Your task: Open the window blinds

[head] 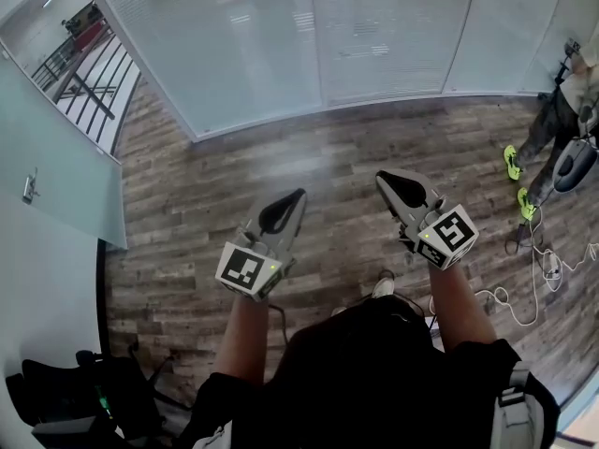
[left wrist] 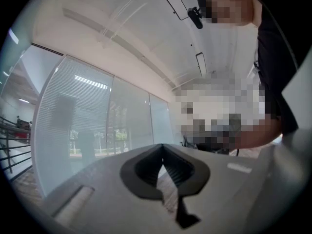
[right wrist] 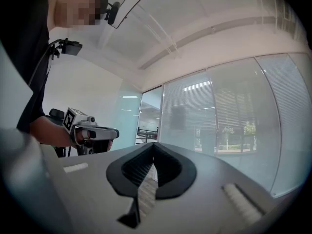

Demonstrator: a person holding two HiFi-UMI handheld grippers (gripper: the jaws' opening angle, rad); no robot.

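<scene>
Bare wood floor [head: 234, 171] lies open between me and the glass wall across the top of the head view. The room is hemmed at the left of the frame by a frosted glass door [head: 56, 166], with a black railing [head: 84, 73] behind it in the upper left. At the right edge stand another person [head: 566, 110] and loose cables [head: 538, 269], and a black bag [head: 75, 400] sits in the lower left corner. I hold my left gripper [head: 298, 195] and right gripper [head: 384, 178] side by side over the floor, well apart from the glass. Each has its jaws pressed together at the tips, pinching nothing and touching nothing. The window blinds [head: 374, 36] hang lowered over the panes in the upper middle of the frame. Their fine pale slats run level, and greenery shows hazily through them in the right gripper view.
</scene>
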